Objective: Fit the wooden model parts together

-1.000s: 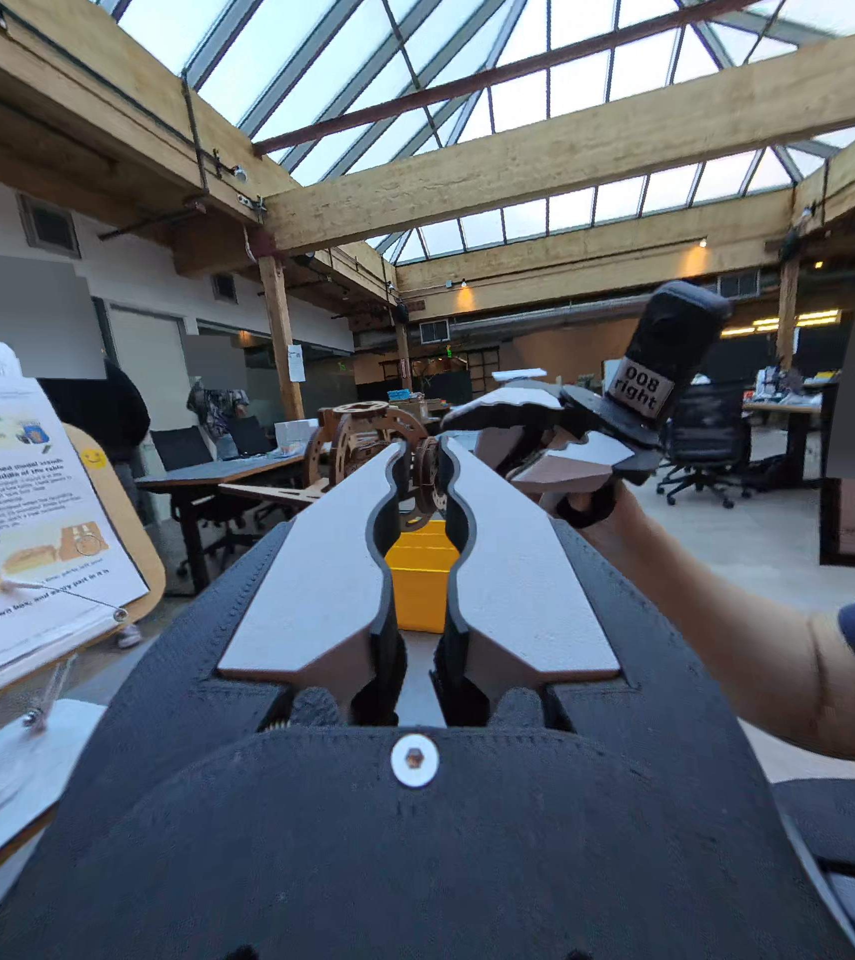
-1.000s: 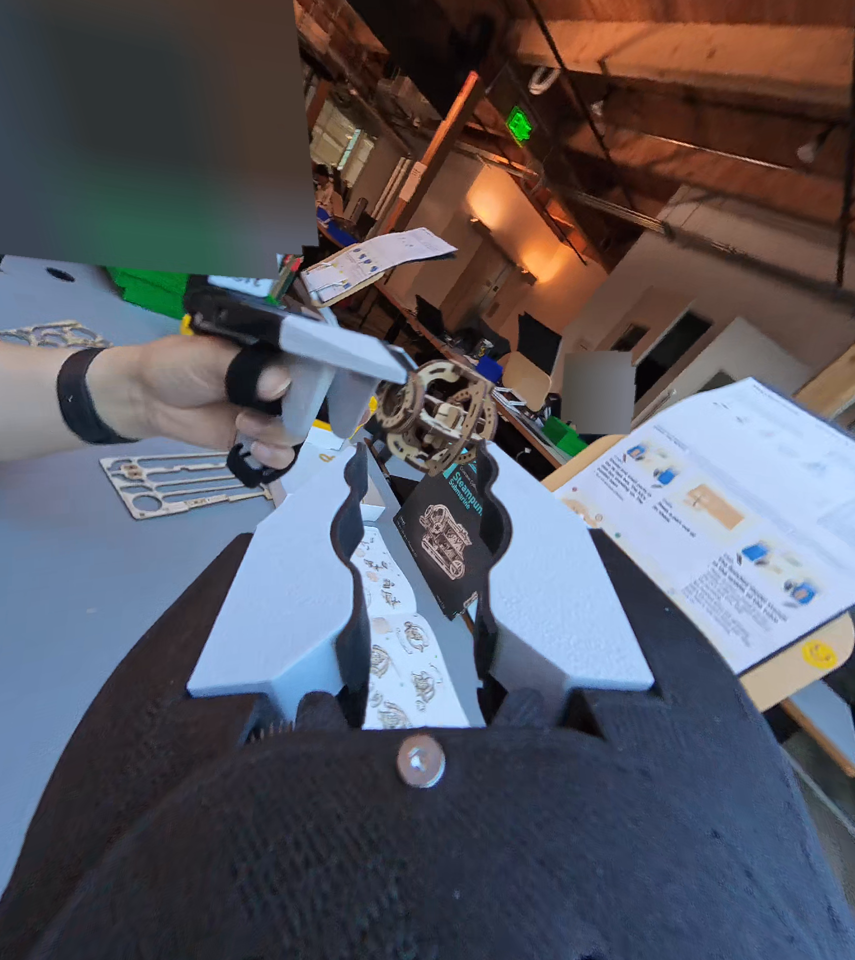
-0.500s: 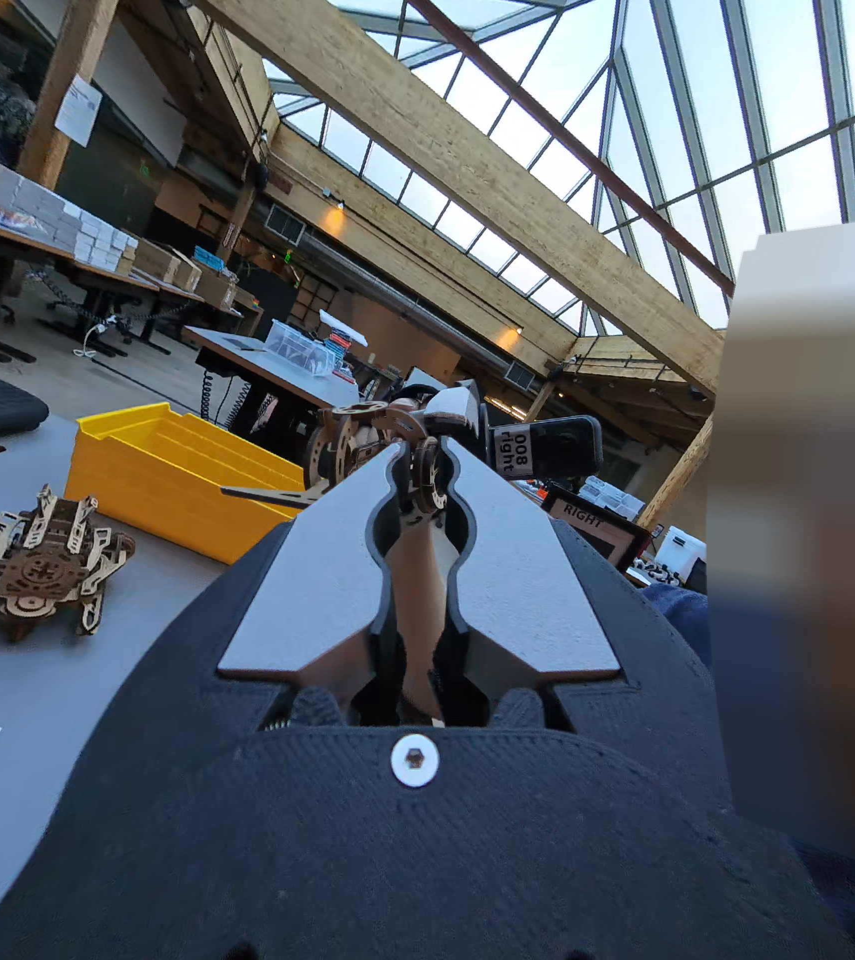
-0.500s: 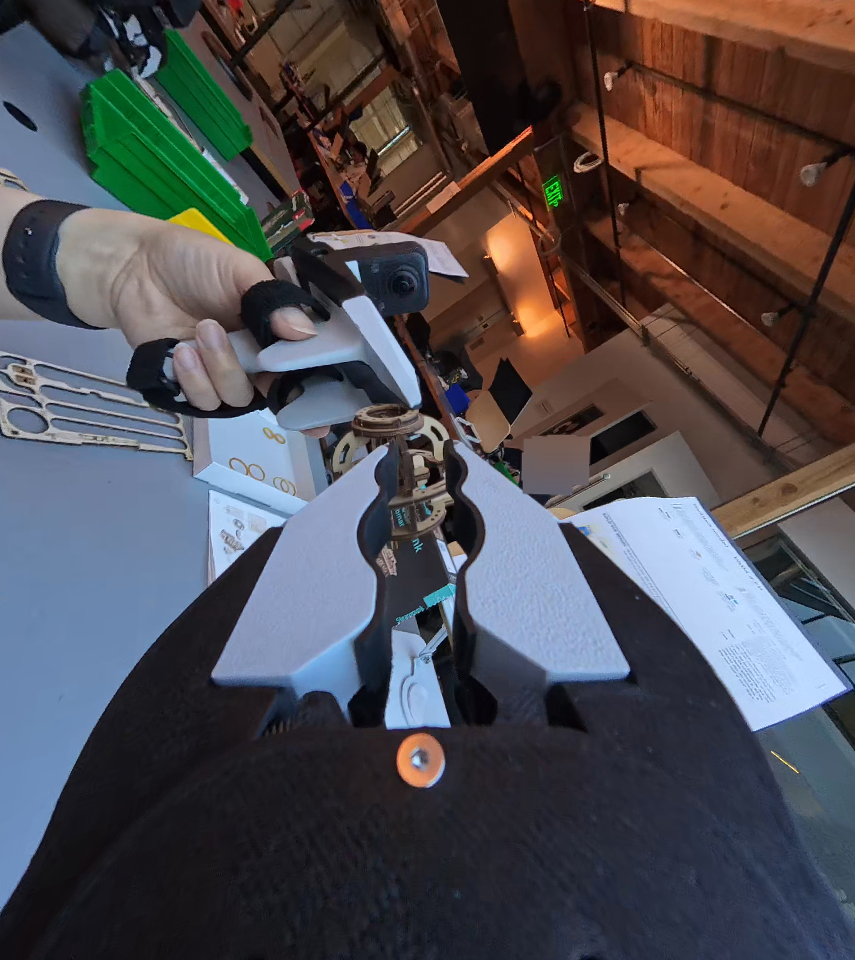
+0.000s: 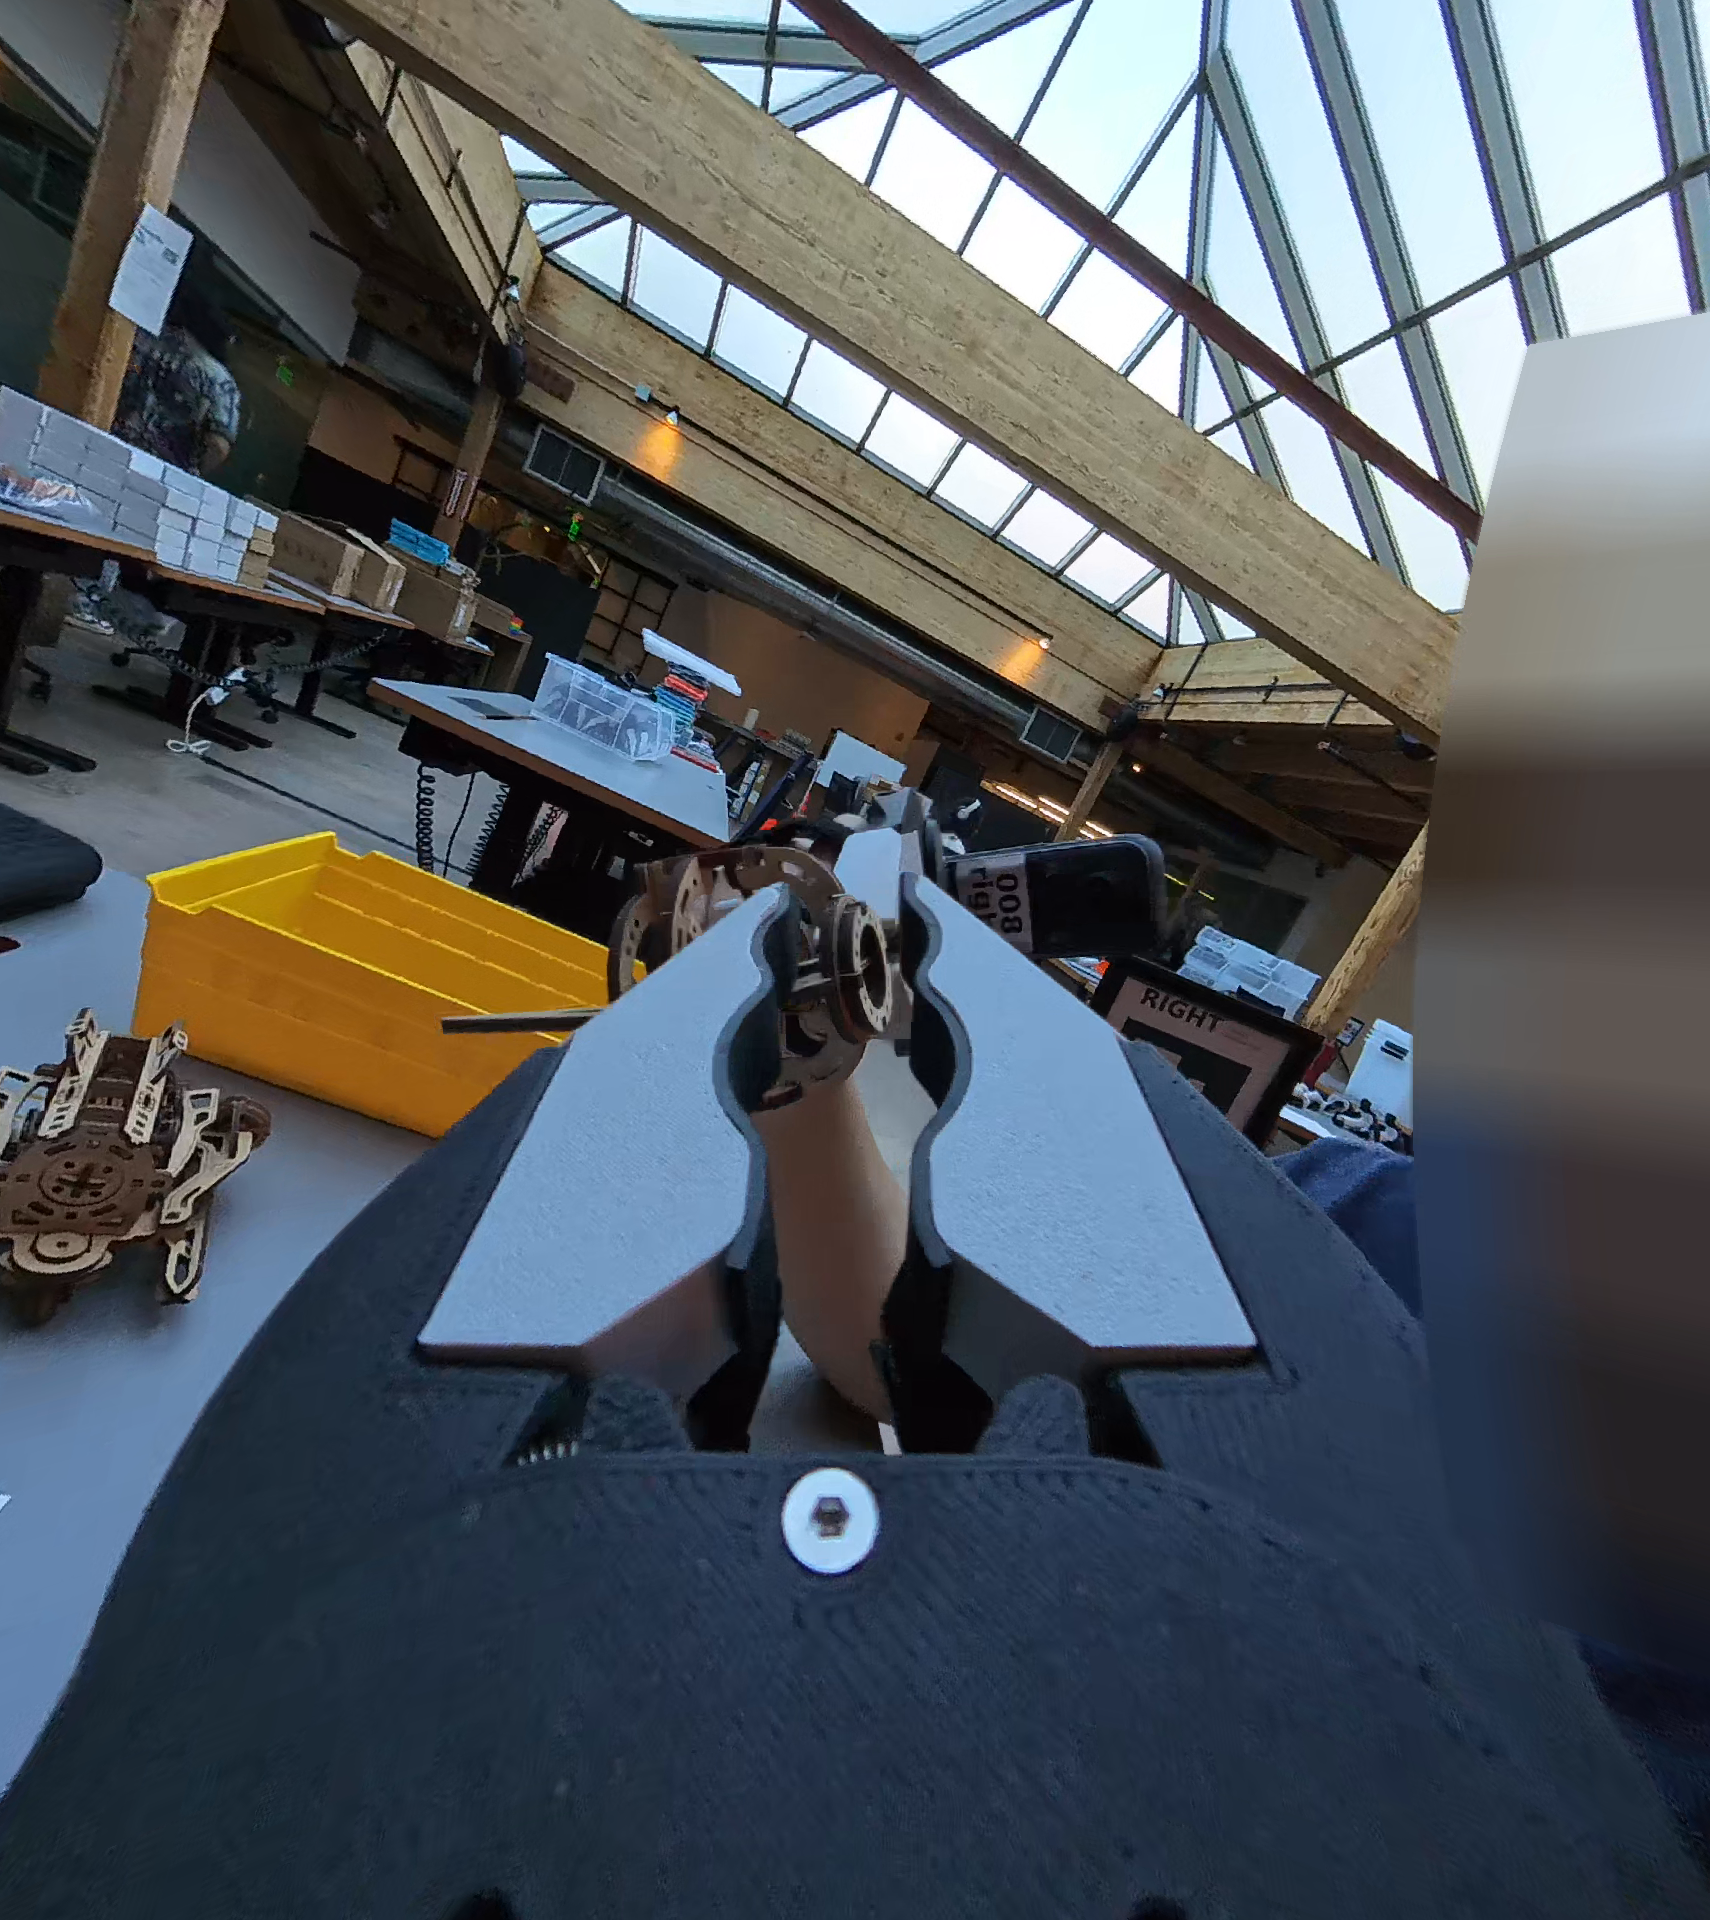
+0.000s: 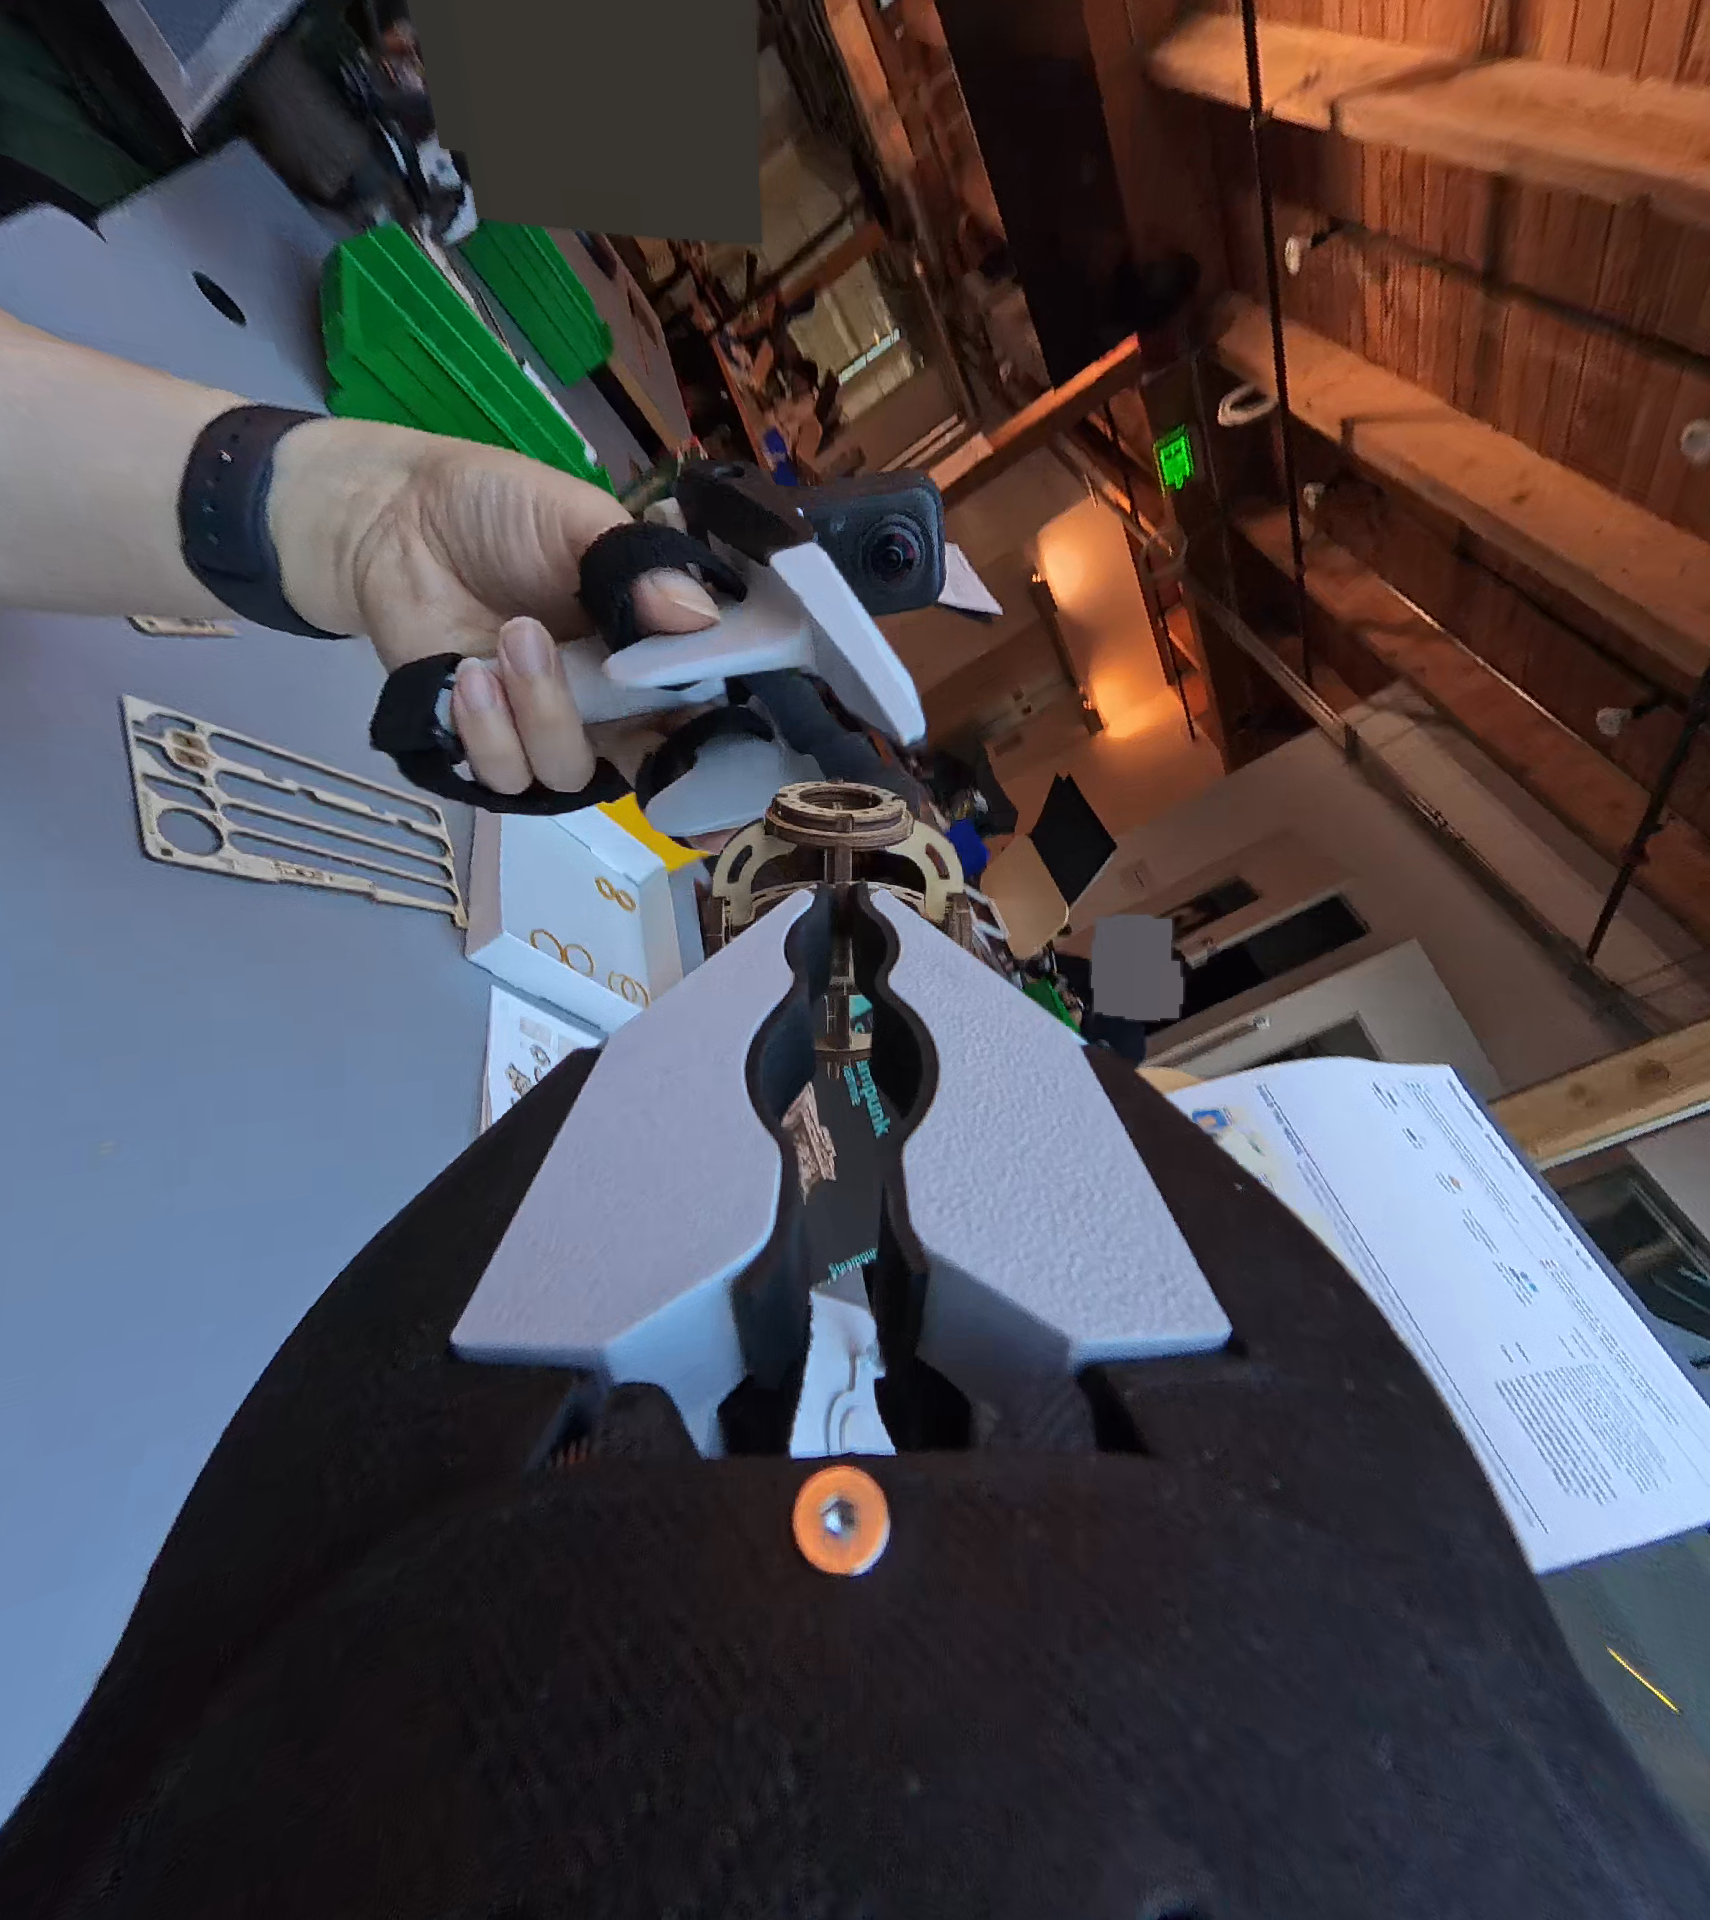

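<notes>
Jaws of both grippers, pinching wooden model (image 5: 835, 971)

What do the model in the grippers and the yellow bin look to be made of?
Wooden model: apparently thin laser-cut plywood, matte and unpainted, going by its dark brown cut edges and pale faces. Yellow bin: likely moulded plastic, given its uniform colour, smooth slight sheen and ribbed steps inside.

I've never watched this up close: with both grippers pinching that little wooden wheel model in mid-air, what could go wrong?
1. The round laser-cut wooden wheel assembly looks thin; the right gripper, shut on a narrow post, might snap it.
2. The left gripper grips only at its fingertips, so twisting could let it slip and fall to the grey table.
</notes>
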Available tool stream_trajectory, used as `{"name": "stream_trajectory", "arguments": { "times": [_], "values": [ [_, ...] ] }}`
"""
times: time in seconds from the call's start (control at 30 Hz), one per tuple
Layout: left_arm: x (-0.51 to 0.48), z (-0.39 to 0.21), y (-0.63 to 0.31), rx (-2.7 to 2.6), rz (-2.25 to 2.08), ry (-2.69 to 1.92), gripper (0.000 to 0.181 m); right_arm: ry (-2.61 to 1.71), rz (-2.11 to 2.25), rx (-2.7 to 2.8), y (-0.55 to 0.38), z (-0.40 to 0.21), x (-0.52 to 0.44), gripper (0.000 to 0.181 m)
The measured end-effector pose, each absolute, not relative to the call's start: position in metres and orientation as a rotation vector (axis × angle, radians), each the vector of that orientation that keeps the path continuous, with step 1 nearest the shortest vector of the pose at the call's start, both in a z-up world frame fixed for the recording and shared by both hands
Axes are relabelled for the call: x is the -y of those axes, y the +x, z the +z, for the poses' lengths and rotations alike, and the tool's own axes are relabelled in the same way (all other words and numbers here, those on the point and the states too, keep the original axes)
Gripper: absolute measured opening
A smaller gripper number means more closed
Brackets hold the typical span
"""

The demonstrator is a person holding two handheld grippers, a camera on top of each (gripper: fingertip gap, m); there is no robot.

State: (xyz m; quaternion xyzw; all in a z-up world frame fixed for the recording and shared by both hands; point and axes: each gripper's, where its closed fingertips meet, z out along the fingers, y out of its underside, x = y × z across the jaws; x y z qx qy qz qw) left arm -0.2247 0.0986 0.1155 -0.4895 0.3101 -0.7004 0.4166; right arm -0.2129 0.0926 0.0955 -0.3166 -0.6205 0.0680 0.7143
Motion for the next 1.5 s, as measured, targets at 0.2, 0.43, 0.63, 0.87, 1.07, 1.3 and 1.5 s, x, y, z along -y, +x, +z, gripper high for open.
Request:
{"name": "stream_trajectory", "arguments": {
  "times": [0.2, 0.43, 0.63, 0.87, 1.07, 1.3, 1.5],
  "values": [
    [-0.084, 0.117, -0.230, -0.903, -1.633, -1.225, 0.023, -0.581, 0.310, 1.368, -0.205, 0.106, -0.070, 0.000],
    [-0.071, 0.119, -0.227, -0.977, -1.547, -1.198, 0.021, -0.516, 0.226, 1.398, -0.205, 0.102, -0.067, 0.001],
    [-0.080, 0.120, -0.234, -0.989, -1.189, -1.184, 0.023, -0.482, 0.224, 1.362, -0.201, 0.109, -0.063, 0.001],
    [-0.084, 0.125, -0.232, -0.878, -1.238, -1.235, 0.066, -0.411, 0.144, 1.287, -0.195, 0.122, -0.058, 0.000],
    [-0.069, 0.130, -0.215, -0.884, -1.379, -1.165, 0.086, -0.300, -0.006, 1.214, -0.195, 0.134, -0.044, 0.001],
    [-0.058, 0.130, -0.205, -0.897, -1.535, -1.100, 0.082, -0.246, -0.064, 1.209, -0.203, 0.133, -0.035, 0.001],
    [-0.055, 0.131, -0.207, -0.911, -1.558, -1.034, 0.052, -0.260, -0.039, 1.209, -0.204, 0.131, -0.038, 0.001]
  ]
}}
